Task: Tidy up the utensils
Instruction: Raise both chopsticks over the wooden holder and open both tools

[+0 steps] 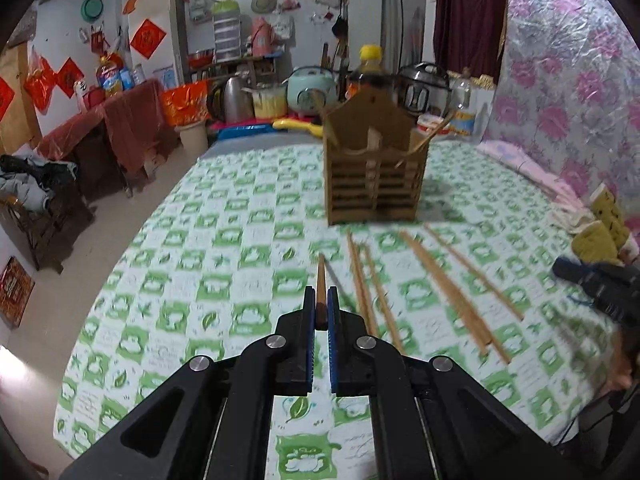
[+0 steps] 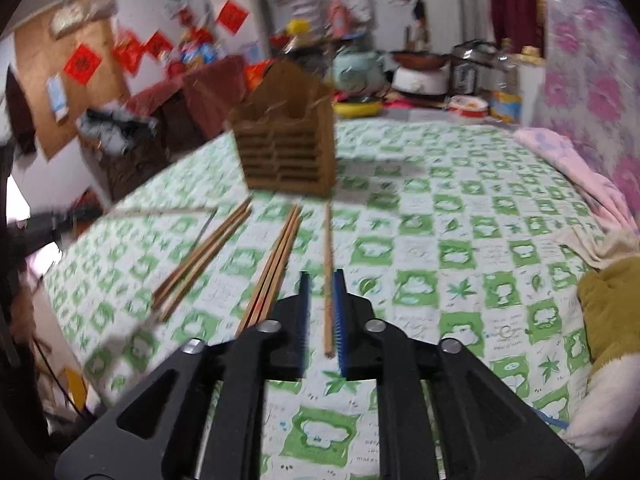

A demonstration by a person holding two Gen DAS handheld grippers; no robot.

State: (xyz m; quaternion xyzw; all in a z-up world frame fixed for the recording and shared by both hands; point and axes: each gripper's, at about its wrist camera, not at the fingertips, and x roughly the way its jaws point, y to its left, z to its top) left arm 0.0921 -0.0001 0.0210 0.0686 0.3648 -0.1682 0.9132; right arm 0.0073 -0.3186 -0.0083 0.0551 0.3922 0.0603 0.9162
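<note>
Green-checked cloth covers the table (image 1: 248, 216). Left claw (image 1: 321, 304) is clamped on one chopstick's (image 1: 321, 280) end; right claw (image 2: 322, 312) stands apart around another chopstick (image 2: 328, 264), not pressing it. Thin, stiff, light and slippery, sticks want end grips. Wooden holder (image 1: 374, 176) waits at twelve o'clock.

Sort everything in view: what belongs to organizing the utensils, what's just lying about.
Job: left gripper, shut on one chopstick; right gripper, open around another chopstick; loose chopsticks; wooden holder.
Lying about: kettle; rice cooker; yellow-capped bottle; pink cloth.
</note>
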